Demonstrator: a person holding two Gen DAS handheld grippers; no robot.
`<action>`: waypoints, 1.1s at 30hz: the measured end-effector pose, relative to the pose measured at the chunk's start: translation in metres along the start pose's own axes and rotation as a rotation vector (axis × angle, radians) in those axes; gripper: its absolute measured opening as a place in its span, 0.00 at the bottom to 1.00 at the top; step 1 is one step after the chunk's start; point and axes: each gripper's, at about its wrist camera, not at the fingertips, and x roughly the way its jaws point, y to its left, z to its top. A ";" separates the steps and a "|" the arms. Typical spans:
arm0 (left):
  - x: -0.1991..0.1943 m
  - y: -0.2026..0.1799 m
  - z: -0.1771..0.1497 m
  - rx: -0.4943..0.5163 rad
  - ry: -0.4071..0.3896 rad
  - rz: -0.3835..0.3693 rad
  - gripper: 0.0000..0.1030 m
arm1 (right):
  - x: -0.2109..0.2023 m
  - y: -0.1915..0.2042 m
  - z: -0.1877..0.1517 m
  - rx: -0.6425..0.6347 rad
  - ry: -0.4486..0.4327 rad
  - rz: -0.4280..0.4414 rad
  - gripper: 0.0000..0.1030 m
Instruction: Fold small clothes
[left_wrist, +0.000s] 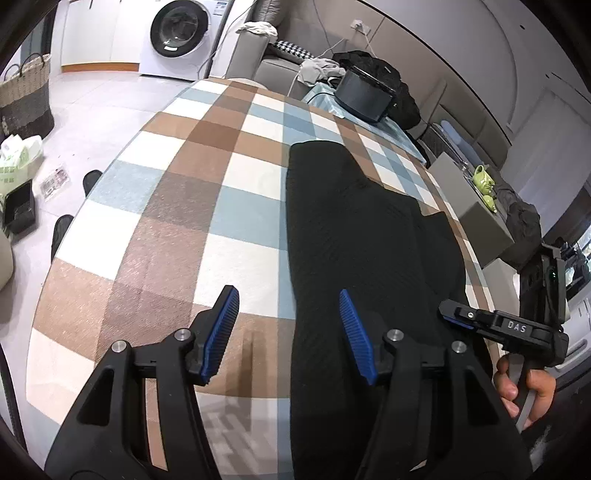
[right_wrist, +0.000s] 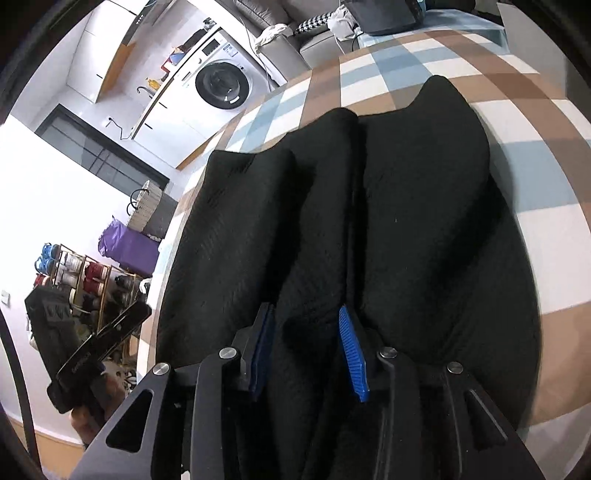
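My black garment lies flat on the checked bench, partly folded lengthwise; cross folds are left, I judge. My left claw is open and empty at its 9 o'clock edge. My right claw pinches a ridge of cloth. Bare bench spreads toward 9 and 12 o'clock; the bench edge runs close at 3.

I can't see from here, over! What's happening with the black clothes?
Left gripper open, nothing between pads. Right gripper around a ridge of the black garment; grip unclear. Garment partly folded on checked cloth. Nothing blocking.
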 end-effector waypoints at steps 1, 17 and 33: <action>-0.002 0.001 -0.001 -0.001 -0.004 0.001 0.52 | -0.005 -0.001 -0.005 0.005 -0.001 0.007 0.35; -0.005 -0.011 -0.005 0.029 -0.016 -0.012 0.53 | -0.011 -0.006 -0.005 0.021 -0.016 0.171 0.35; -0.005 -0.022 -0.005 0.032 -0.007 -0.042 0.53 | 0.011 -0.012 0.009 0.049 -0.007 0.068 0.06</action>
